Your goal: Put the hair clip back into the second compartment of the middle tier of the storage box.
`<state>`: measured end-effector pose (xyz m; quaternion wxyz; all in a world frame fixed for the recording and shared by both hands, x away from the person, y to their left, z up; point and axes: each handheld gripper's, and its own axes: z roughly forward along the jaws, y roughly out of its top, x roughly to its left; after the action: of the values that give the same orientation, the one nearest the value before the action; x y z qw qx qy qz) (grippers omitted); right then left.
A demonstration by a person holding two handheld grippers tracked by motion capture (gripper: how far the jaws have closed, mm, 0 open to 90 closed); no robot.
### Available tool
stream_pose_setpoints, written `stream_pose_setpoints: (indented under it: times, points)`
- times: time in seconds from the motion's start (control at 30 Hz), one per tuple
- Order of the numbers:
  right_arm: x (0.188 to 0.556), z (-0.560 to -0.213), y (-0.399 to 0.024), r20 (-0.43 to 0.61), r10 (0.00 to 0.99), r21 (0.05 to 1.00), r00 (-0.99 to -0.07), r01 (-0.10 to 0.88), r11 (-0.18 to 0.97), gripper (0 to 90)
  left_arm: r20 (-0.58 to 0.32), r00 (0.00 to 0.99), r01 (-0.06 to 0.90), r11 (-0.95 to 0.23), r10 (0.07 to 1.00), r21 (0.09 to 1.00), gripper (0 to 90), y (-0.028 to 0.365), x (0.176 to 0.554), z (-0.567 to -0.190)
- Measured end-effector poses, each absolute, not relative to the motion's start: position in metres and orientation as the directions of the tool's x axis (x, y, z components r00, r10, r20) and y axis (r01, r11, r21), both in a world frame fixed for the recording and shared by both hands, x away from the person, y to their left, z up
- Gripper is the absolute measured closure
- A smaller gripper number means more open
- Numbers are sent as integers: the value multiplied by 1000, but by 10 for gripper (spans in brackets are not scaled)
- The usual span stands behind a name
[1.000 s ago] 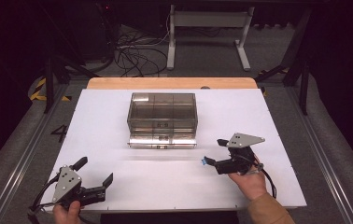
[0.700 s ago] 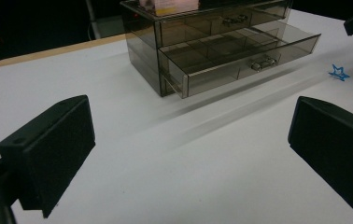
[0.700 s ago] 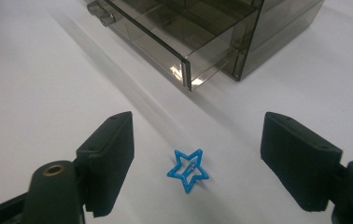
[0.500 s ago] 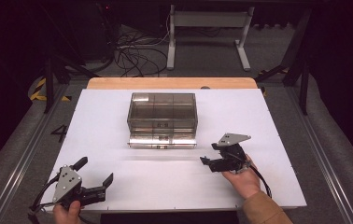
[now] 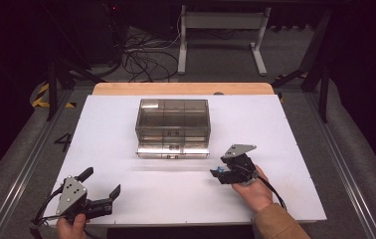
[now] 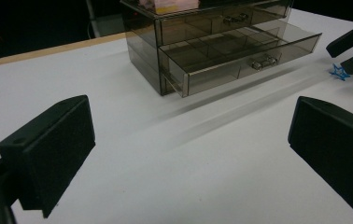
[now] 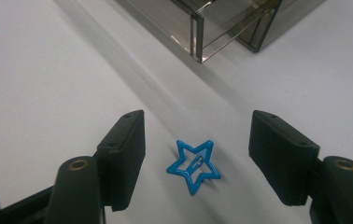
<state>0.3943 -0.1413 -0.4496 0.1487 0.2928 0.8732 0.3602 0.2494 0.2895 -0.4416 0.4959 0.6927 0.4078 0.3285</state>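
Observation:
A small blue star-shaped clip [image 7: 194, 164] lies on the white table, between the two jaws of my right gripper [image 7: 202, 135], which stands open around it without touching. From above, the right gripper [image 5: 219, 174] sits just right of the table's middle with the star [image 5: 218, 170] at its tips. A smoky clear drawer box [image 5: 173, 117] stands at the centre, its lower drawer [image 5: 172, 149] pulled out. My left gripper [image 5: 101, 182] rests open near the front left edge. In its own view the left gripper [image 6: 191, 149] holds nothing and faces the box [image 6: 202, 28] and the star [image 6: 338, 72].
The white tabletop [image 5: 106, 129] has bare room on both sides of the box. A wooden strip [image 5: 183, 88] runs along the far edge. The open drawer's corner [image 7: 198, 42] lies just beyond the star. Cables and desk legs fill the dark floor behind.
My right gripper has slid left and down until its open jaws straddle the blue star, which stayed in place. The left gripper has not moved.

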Motion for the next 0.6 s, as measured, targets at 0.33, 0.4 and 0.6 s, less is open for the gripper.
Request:
stream_pose_setpoints:
  times: [0.33, 0.4, 0.6]
  points:
    - [396, -451, -140, -47, 615, 719, -787, 401, 568, 430, 48, 451, 241, -173, 891, 955, 12, 290, 249, -442]
    - [396, -452, -140, -46, 613, 719, -789, 400, 569, 464, 48, 451, 241, -173, 891, 955, 12, 290, 249, -442]
    - [396, -453, -137, -60, 614, 715, -787, 395, 576, 540, 50, 452, 241, -176, 890, 954, 12, 290, 250, -442]
